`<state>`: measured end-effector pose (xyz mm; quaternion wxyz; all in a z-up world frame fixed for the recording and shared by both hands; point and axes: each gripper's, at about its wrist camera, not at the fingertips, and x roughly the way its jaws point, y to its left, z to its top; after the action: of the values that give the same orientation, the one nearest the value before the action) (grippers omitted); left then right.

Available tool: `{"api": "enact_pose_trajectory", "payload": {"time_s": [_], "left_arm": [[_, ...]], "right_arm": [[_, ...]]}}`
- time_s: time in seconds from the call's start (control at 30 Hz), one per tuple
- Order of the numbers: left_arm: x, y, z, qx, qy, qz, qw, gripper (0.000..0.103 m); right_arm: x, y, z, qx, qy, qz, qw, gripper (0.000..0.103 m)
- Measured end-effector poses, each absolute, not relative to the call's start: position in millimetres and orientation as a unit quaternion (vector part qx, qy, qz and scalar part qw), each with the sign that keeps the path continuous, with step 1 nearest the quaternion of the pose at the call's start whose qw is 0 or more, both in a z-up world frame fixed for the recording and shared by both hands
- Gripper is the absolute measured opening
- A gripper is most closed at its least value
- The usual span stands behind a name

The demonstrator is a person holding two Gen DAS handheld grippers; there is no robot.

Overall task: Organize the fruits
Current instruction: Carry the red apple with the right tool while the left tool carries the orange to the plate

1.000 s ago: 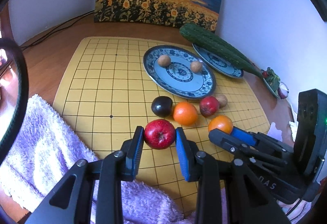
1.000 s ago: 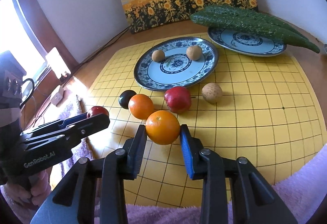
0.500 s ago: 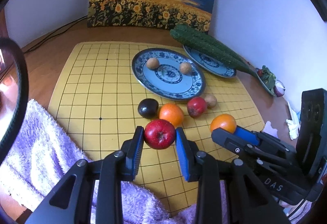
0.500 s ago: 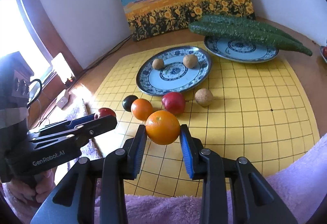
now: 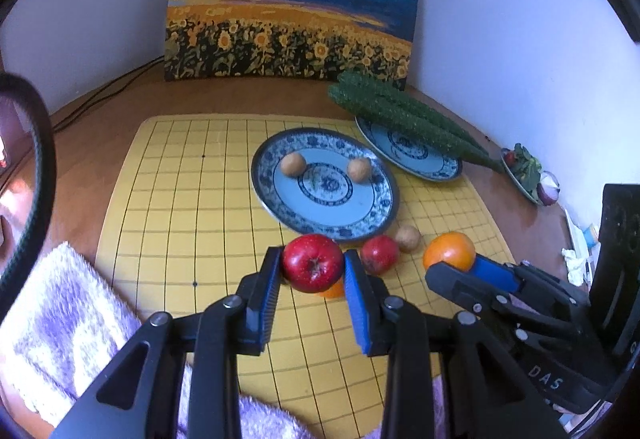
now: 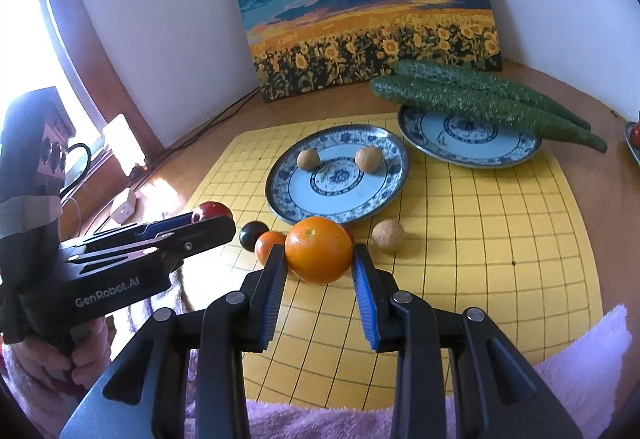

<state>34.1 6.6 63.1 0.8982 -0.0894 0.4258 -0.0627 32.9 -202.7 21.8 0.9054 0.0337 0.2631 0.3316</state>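
Note:
My left gripper (image 5: 312,271) is shut on a red apple (image 5: 312,262) and holds it above the yellow grid board (image 5: 168,223). My right gripper (image 6: 319,259) is shut on an orange (image 6: 319,249), also lifted; it shows in the left wrist view (image 5: 450,255). A blue patterned plate (image 5: 324,179) ahead holds two small brown fruits (image 5: 293,163). On the board in front of the plate lie a second red apple (image 5: 379,254), a brown fruit (image 5: 408,237), a second orange (image 6: 269,243) and a dark plum (image 6: 253,234).
A second patterned plate (image 6: 468,141) at the back right carries two cucumbers (image 6: 480,101). A sunflower painting (image 5: 292,7) leans on the wall. A purple towel (image 5: 60,319) lies at the board's near left. A small dish of vegetables (image 5: 528,175) sits far right.
Both grippers have risen and moved forward toward the nearer plate, carrying the apple and the orange. The loose fruits now sit below and behind the held ones.

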Motion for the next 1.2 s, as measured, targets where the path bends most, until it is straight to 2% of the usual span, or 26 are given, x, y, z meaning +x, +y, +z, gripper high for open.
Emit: {"api": "enact_pose_trajectory", "payload": {"time_s": [0.7,1.2], "left_arm": [[94.5,3.8,72.4,-0.074,0.419,-0.065,0.903,0.033],[149.1,6.1,49.6,-0.076,0.430,-0.062,0.897,0.032]], "right_arm": [[75.5,-190.6,49.5,0.012,0.253,0.316,0.915,0.034],[122.3,-172.1,53.1,-0.007,0.257,0.307,0.916,0.034]]}}
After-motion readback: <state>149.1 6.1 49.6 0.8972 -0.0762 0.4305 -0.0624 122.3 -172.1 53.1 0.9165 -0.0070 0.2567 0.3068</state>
